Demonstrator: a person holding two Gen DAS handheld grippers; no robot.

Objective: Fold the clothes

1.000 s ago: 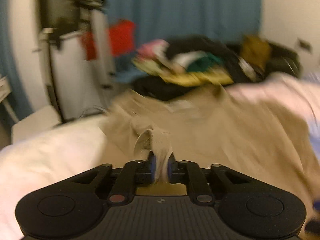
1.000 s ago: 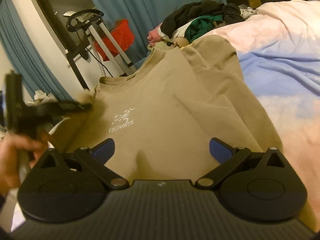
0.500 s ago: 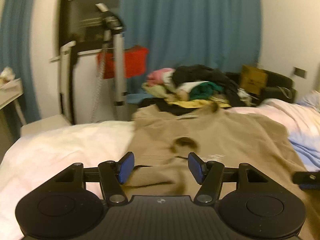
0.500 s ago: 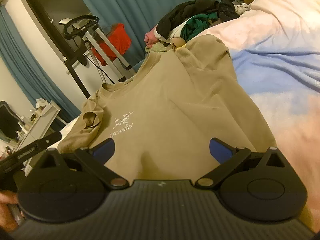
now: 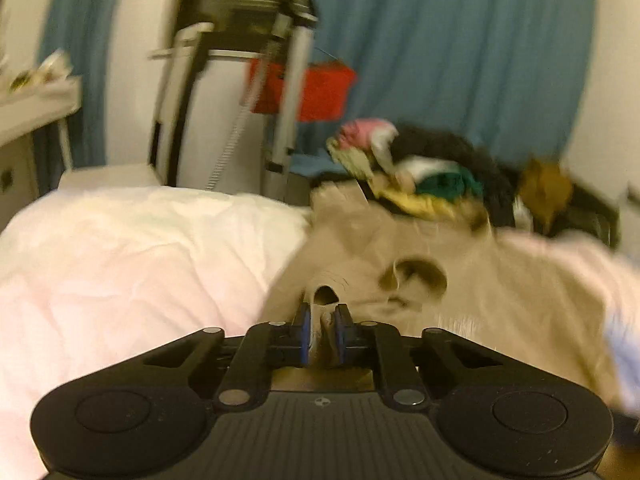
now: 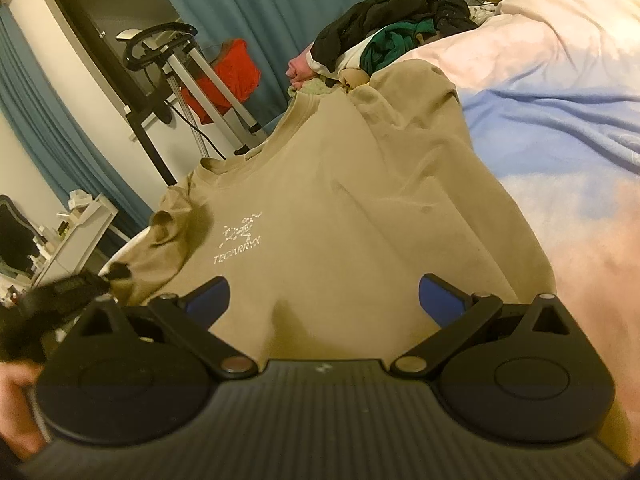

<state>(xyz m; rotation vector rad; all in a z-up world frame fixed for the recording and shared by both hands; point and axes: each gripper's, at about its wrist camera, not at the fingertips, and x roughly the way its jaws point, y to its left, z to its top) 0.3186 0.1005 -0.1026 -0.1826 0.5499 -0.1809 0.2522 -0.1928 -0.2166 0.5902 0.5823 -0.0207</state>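
A tan T-shirt [image 6: 340, 208] with a white chest logo lies spread front up on the bed. In the left wrist view the T-shirt [image 5: 500, 280] shows its bunched sleeve at my left gripper [image 5: 323, 316]. The jaws of this gripper are closing, and its blue pads pinch a fold of the sleeve cloth. The right wrist view shows the same left gripper [image 6: 68, 292] as a dark blur at the shirt's left sleeve, held by a hand [image 6: 12, 380]. My right gripper [image 6: 324, 296] hangs open over the lower part of the shirt, with nothing between its pads.
A heap of mixed clothes [image 6: 380, 44] lies at the far end of the bed. A white duvet [image 5: 120, 260] lies left of the shirt, a blue and pink one [image 6: 560, 120] to its right. An exercise machine [image 6: 180, 64], a red item [image 5: 308, 88] and a white shelf [image 6: 72, 232] stand beyond the bed.
My left gripper let go of the cloth, opened, shifted left and has closed on a fold of the sleeve. The sleeve now lies bunched. My right gripper has stayed put, open.
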